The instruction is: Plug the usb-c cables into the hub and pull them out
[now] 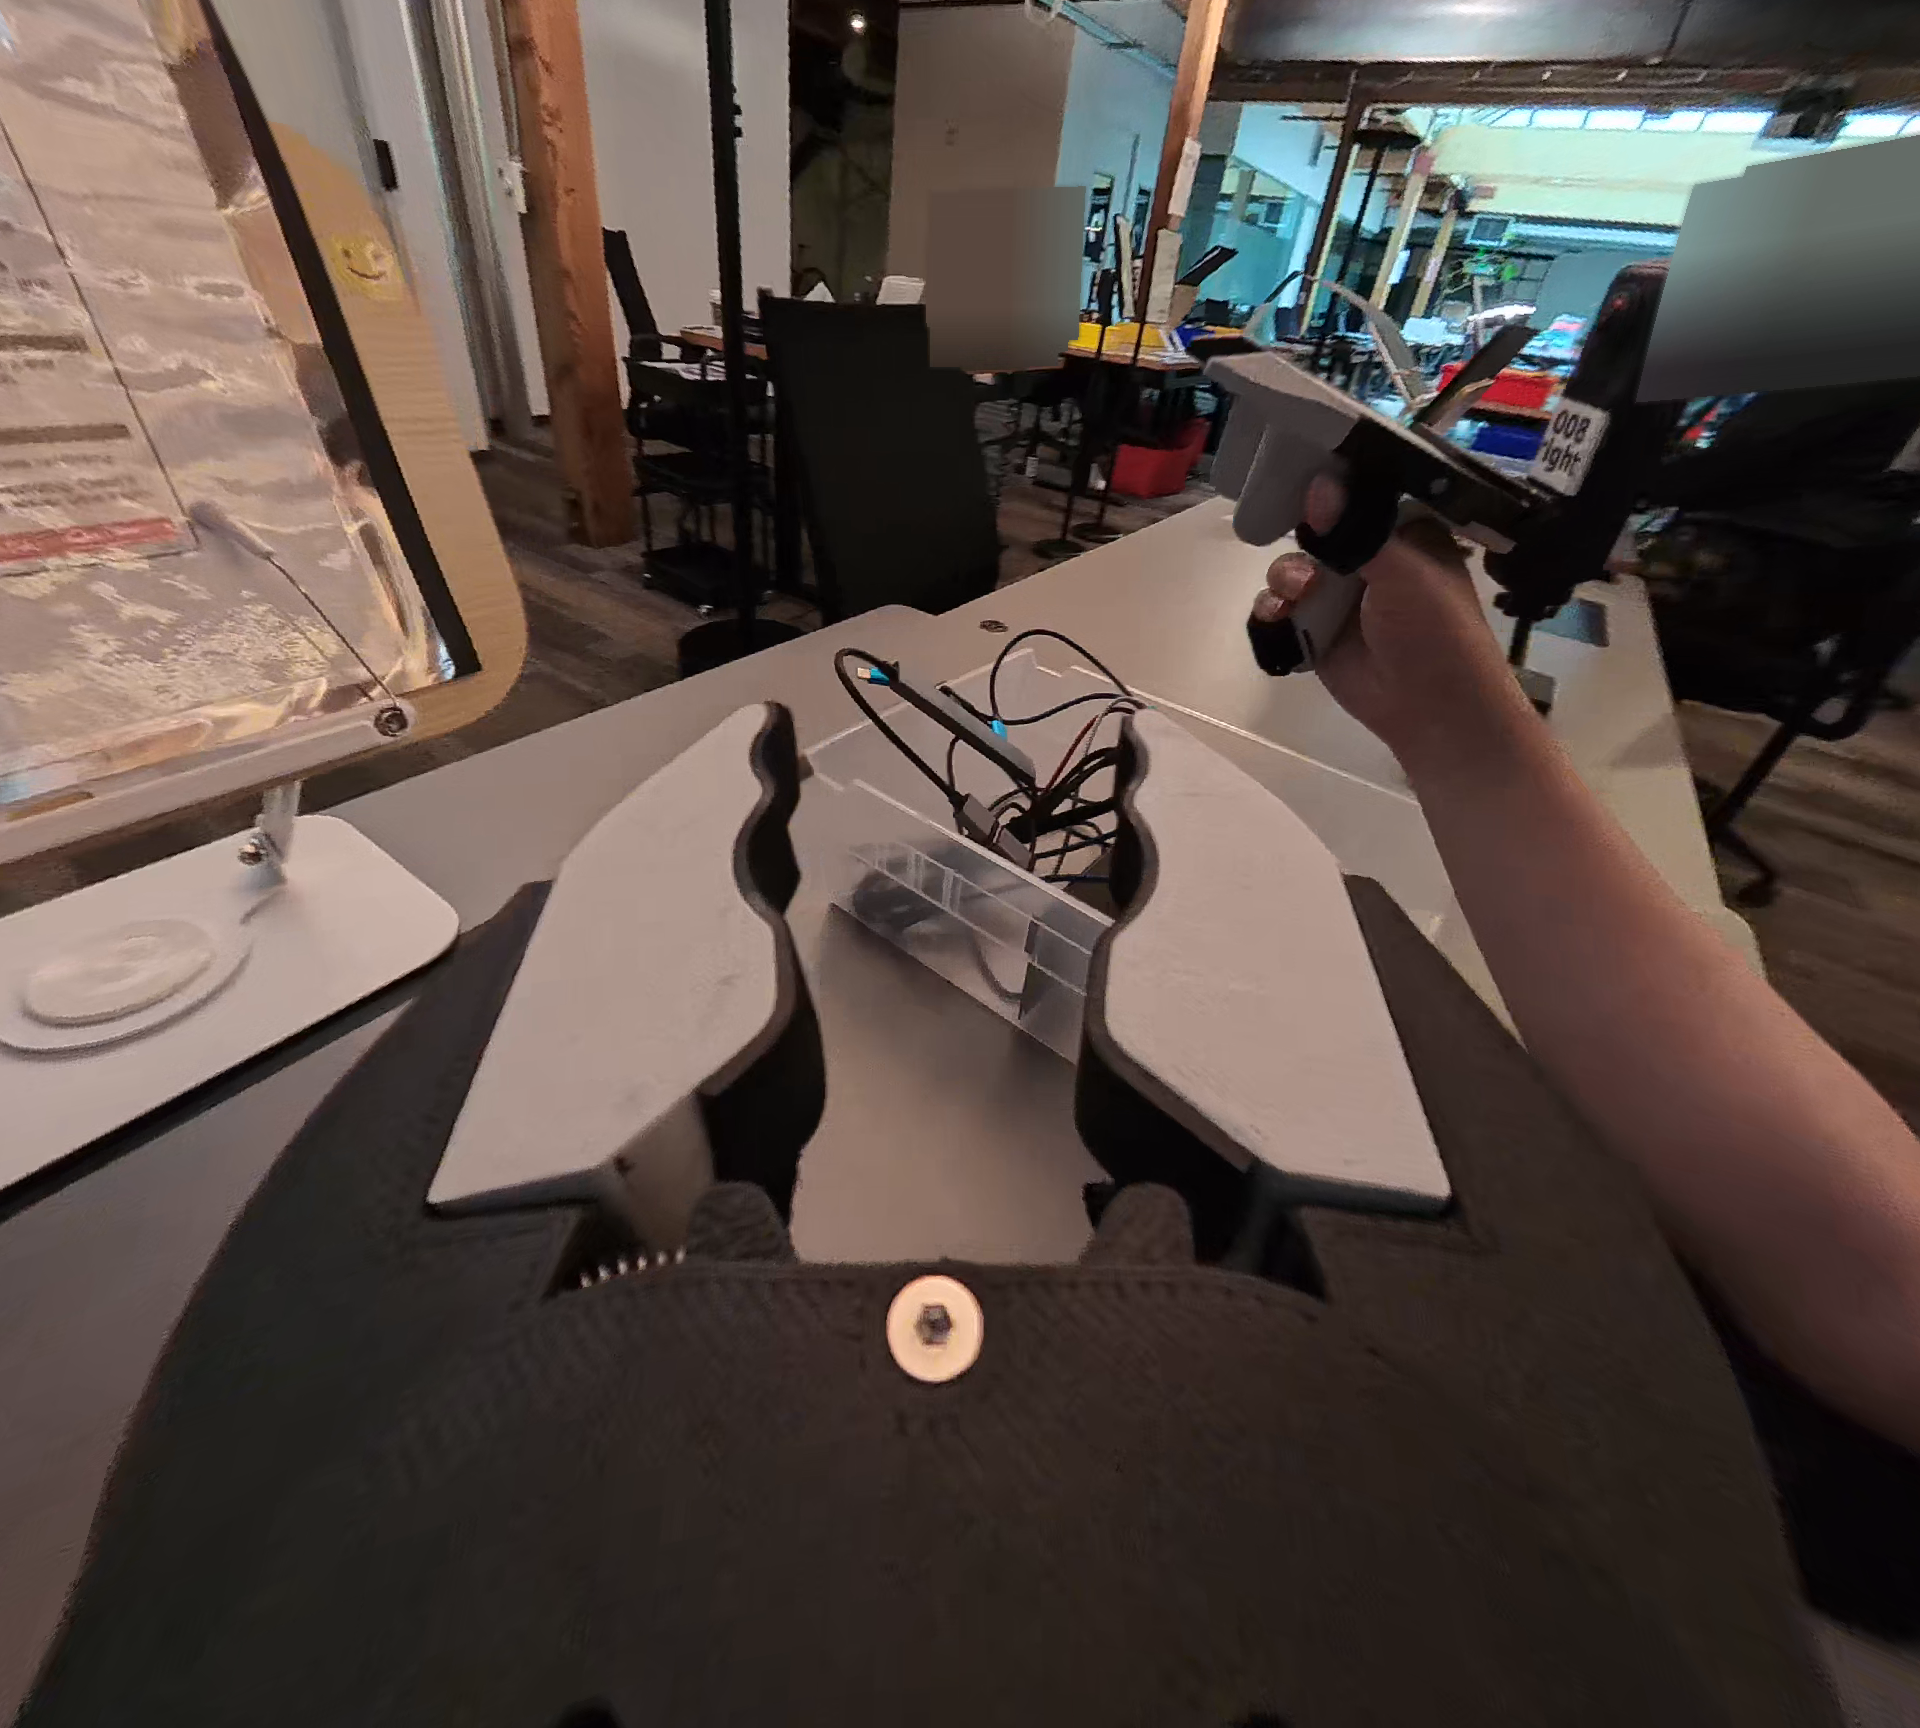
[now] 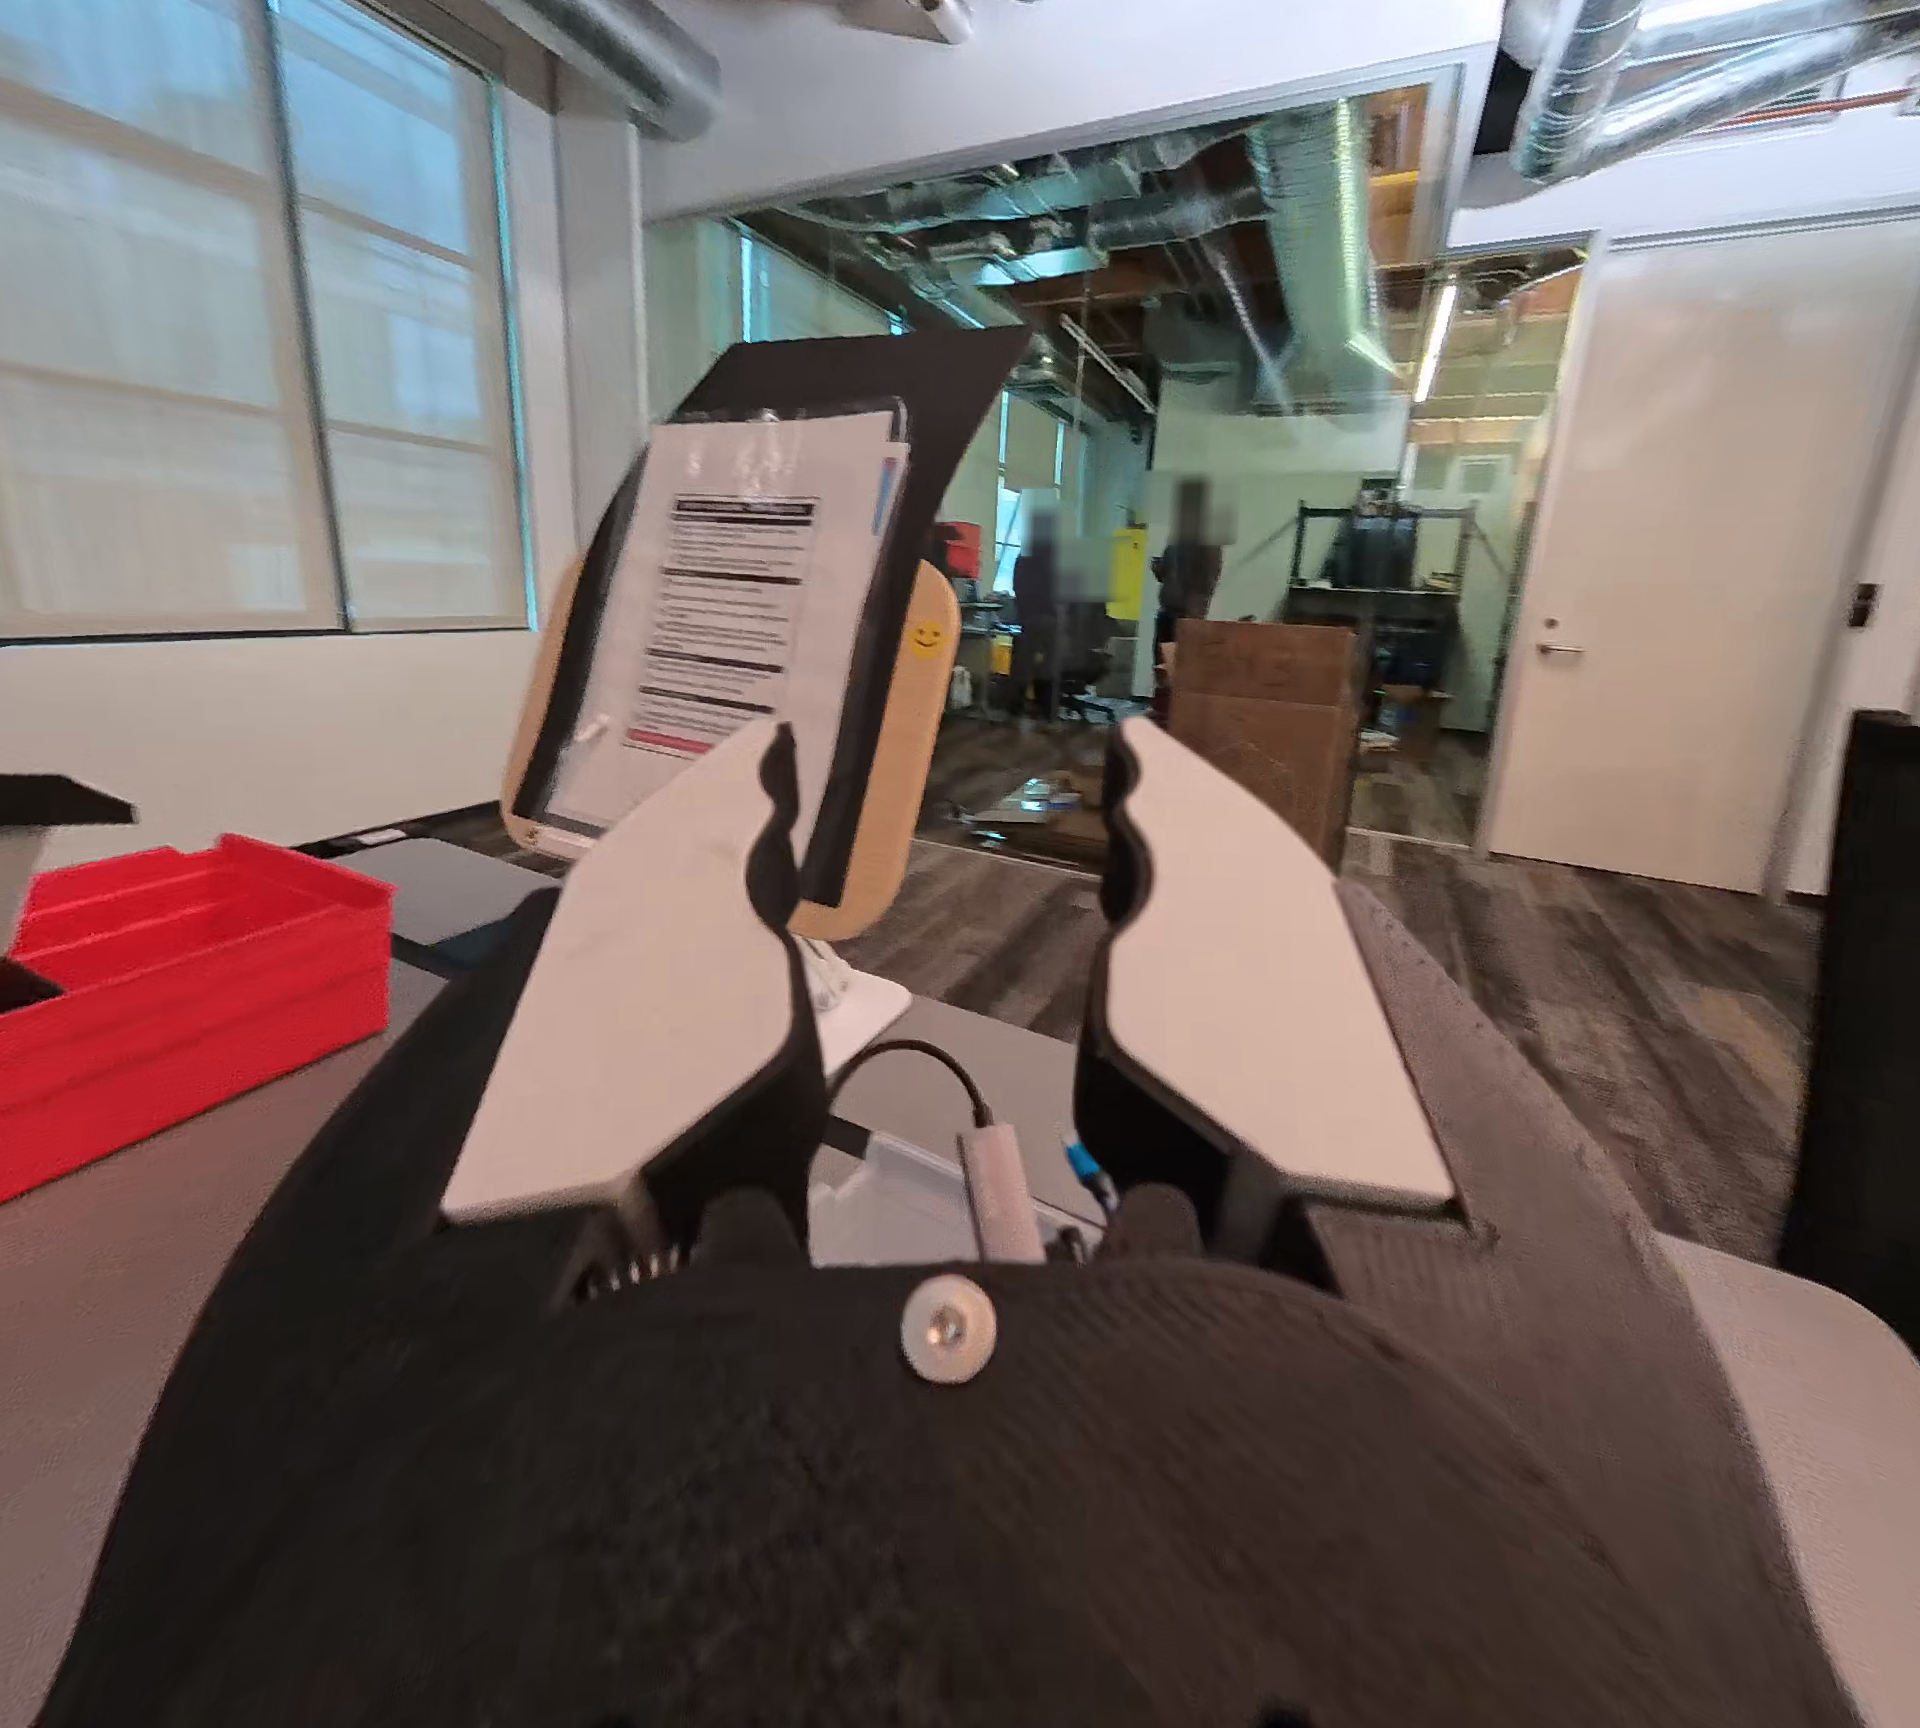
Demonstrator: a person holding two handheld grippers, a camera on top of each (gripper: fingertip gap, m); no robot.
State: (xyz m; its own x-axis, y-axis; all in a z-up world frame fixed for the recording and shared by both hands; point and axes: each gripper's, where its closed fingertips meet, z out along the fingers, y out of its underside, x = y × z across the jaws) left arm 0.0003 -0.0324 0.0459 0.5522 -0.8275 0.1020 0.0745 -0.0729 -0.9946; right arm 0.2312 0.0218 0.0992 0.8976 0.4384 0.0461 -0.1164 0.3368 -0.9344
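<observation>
Open tabletop [image 1: 644, 774] before the hub [image 1: 971, 733], cable tangle [image 1: 1070, 795] behind, clear rack [image 1: 966, 930] just in front.

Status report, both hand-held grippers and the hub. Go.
Left hand-held gripper open, empty, over the table. Right hand-held gripper open, empty, raised. Hub propped on clear stand, cables tangled beside it. Nothing blocking.

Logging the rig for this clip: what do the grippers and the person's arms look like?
Both grippers, left and right, match: black textured printed bodies, a silver screw in a white washer at centre, and pale grey flat jaws with wavy black inner edges. The left view shows the right one's grey handle and a white label. The forearm is bare, no sleeve visible.
</observation>
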